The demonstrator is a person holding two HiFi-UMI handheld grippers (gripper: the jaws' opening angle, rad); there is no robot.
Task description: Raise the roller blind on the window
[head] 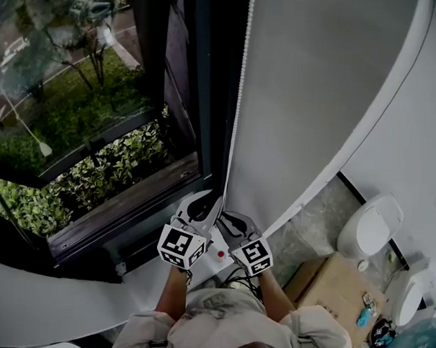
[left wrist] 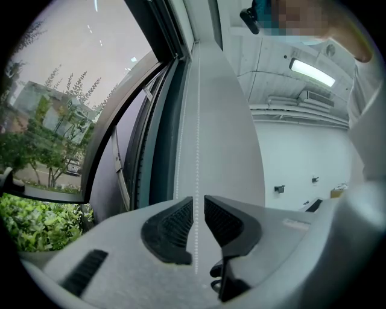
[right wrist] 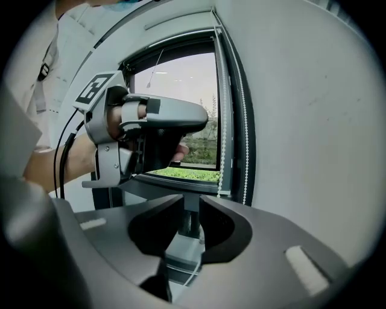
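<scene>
The top of the one grey roller blind (head: 315, 87) is cut off at the frame edge; it hangs down just right of the window (head: 76, 113). One bead chain (head: 238, 98), showing two strands in the right gripper view, drops behind the two grippers, its lower end hidden. The left gripper (head: 199, 208) is slightly spread, with one strand running through the narrow gap. The right gripper (head: 234, 222) is slightly spread too; a thin white strand low in its gap is hard to make out
</scene>
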